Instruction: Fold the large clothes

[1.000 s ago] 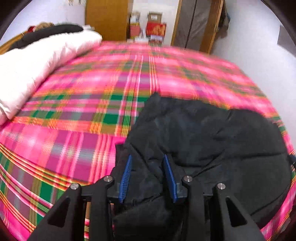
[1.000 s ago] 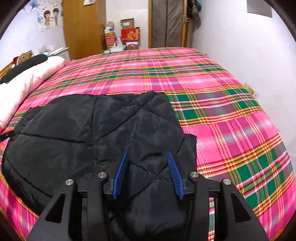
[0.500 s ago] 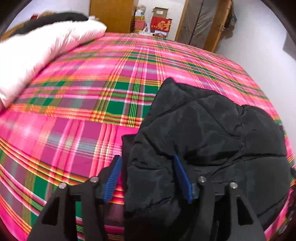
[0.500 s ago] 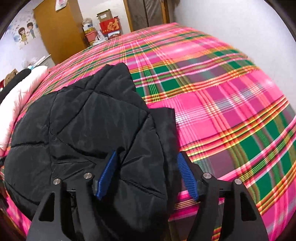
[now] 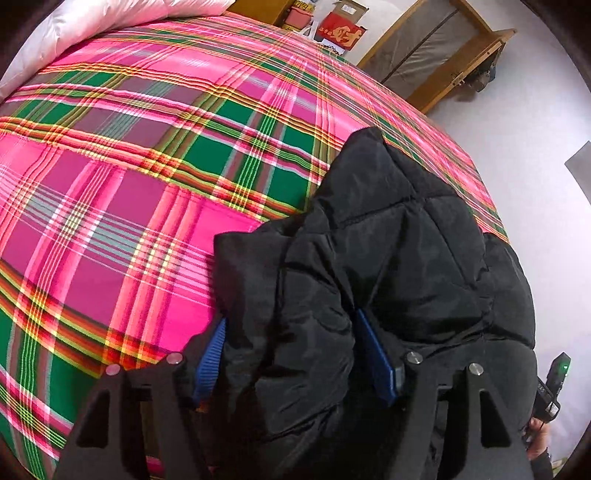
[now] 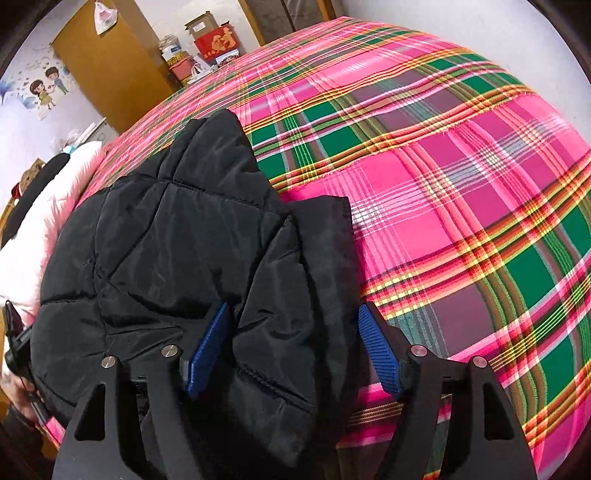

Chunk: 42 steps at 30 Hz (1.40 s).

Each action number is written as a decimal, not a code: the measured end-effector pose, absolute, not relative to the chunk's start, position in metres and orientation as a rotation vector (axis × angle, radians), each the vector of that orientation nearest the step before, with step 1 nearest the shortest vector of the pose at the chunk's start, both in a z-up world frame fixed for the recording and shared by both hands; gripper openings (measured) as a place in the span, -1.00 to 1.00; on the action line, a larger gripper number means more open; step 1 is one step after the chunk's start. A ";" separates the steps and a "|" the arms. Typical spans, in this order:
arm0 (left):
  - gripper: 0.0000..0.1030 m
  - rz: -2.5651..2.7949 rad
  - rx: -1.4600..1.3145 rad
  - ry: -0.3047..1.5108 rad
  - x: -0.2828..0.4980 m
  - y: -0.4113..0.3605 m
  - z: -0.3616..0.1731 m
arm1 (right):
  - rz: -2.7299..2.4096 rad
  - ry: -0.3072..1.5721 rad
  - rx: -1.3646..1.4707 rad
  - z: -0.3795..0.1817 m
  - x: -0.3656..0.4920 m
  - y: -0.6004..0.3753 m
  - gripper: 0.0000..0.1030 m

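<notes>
A black quilted jacket (image 5: 406, 240) (image 6: 177, 229) lies bunched on the pink and green plaid bed cover (image 5: 129, 184) (image 6: 461, 184). My left gripper (image 5: 291, 354) stands over the jacket's left edge. Its jaws are opening, and a puffy fold sits between the blue pads (image 5: 373, 354) without being squeezed. My right gripper (image 6: 291, 347) is over the jacket's right edge, jaws wide. A fold lies between its pads (image 6: 376, 350), and the right pad stands just clear of the cloth. Both point steeply down.
A white pillow (image 5: 110, 18) (image 6: 44, 221) lies at the head of the bed. Red and brown boxes (image 5: 343, 31) (image 6: 216, 40) stand beyond the far edge beside a wooden wardrobe (image 6: 110, 66). A white wall (image 5: 517, 147) runs along the bed. A hand (image 5: 539, 439) shows at the edge.
Both grippers' jaws have spread from half closed to wide. Both have dropped closer to the jacket and rolled, so the bed now looks tilted. The jacket has settled onto the cover.
</notes>
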<state>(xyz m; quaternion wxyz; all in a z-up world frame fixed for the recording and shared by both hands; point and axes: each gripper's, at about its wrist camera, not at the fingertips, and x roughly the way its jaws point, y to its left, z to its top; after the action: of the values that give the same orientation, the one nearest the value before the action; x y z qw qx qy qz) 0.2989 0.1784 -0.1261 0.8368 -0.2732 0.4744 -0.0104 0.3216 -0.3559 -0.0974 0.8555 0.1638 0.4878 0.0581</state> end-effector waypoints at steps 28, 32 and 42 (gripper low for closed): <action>0.67 -0.130 -0.632 1.037 0.316 0.168 -0.143 | 0.337 1.121 0.561 -0.134 0.347 -0.366 0.05; 0.26 -0.136 -0.614 1.026 0.314 0.165 -0.139 | 0.341 1.106 0.523 -0.125 0.347 -0.355 -0.27; -0.43 -0.079 -0.523 0.962 0.301 0.155 -0.095 | 0.264 1.045 0.473 -0.090 0.329 -0.345 -0.54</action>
<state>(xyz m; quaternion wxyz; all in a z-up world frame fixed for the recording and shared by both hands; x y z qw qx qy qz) 0.3005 0.1552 -0.0950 0.8531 -0.2486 0.4572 -0.0375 0.3287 -0.3449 -0.0901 0.8317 0.2231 0.4929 0.1245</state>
